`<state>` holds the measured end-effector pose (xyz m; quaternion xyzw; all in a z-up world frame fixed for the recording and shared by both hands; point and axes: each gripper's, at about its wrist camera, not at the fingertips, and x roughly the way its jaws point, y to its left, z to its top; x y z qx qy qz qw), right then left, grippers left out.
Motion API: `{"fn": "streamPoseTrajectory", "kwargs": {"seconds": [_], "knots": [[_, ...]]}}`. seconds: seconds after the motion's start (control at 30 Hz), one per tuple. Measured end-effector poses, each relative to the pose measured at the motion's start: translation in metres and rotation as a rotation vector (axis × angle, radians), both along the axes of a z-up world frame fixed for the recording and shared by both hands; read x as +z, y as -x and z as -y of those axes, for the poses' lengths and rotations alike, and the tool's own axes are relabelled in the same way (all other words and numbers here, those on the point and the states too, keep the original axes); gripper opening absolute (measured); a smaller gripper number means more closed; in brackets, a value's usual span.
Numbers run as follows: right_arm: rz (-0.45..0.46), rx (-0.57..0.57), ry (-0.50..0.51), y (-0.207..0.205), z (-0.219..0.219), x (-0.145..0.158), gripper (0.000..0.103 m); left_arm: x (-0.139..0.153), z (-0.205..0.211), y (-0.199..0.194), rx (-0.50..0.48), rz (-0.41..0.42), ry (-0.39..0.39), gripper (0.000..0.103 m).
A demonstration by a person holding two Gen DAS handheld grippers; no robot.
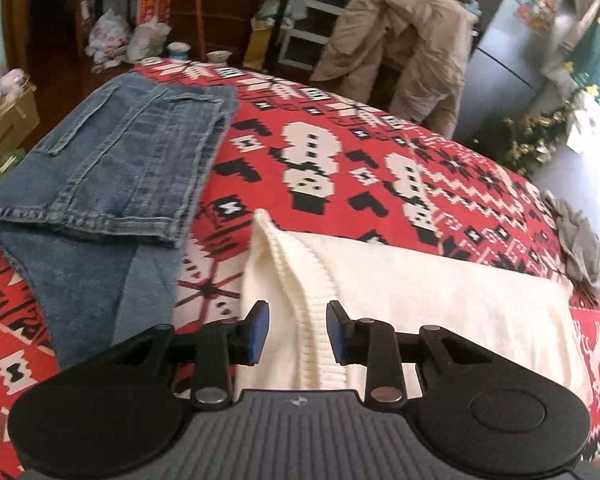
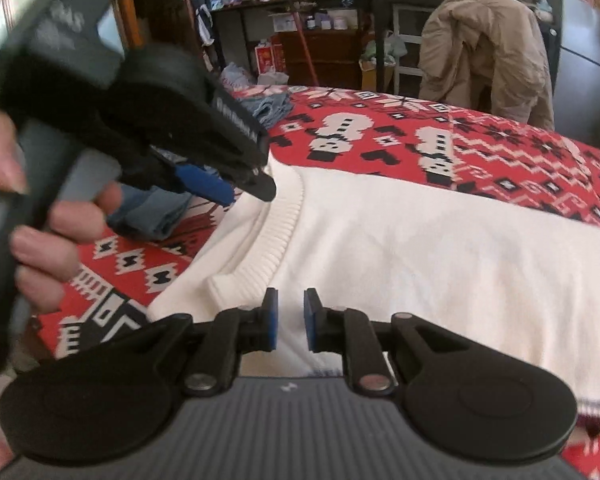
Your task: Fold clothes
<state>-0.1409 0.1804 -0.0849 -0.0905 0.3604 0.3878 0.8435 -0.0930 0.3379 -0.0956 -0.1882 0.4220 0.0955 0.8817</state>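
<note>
Both claws, left (image 1: pixel 298 332) and right (image 2: pixel 290 318), hang open and empty over the white sweater (image 2: pixel 420 248) lying flat on the red blanket (image 1: pixel 340 152), with folded jeans (image 1: pixel 112 168) beside it.

A red patterned blanket (image 1: pixel 340 128) carries folded denim (image 1: pixel 112 160), a cream sweater (image 1: pixel 440 300) and grey cloth (image 1: pixel 580 240).
</note>
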Motion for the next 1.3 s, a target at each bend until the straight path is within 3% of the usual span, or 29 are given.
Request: {"fn": "streamPoseTrajectory", "kwargs": {"seconds": [0.2,0.37,0.57,0.73,0.9,1.07,1.3], "knots": [[0.051,-0.08,-0.001,-0.003,0.06,0.023,0.016,-0.009,0.011,-0.011,-0.021,-0.009,0.025,0.021],[0.1,-0.227,0.044,-0.041,0.121,0.038,0.015,-0.011,0.013,-0.016,-0.003,-0.009,0.038,0.02],[0.087,-0.377,0.054,-0.104,0.185,0.043,0.015,0.008,0.009,-0.007,0.019,0.027,-0.061,0.02],[0.066,-0.39,0.059,-0.15,0.195,0.031,0.015,0.018,-0.004,0.0,0.03,0.123,0.058,0.02],[-0.033,-0.405,0.055,-0.178,0.18,0.008,0.009,0.008,0.006,-0.013,-0.028,0.11,0.155,0.02],[-0.109,-0.39,0.081,-0.158,0.186,0.003,0.009,-0.002,0.02,-0.021,-0.076,0.038,0.139,0.02],[-0.106,-0.323,0.155,-0.104,0.202,0.008,0.009,-0.01,0.029,-0.015,-0.097,-0.003,0.055,0.02]]}}
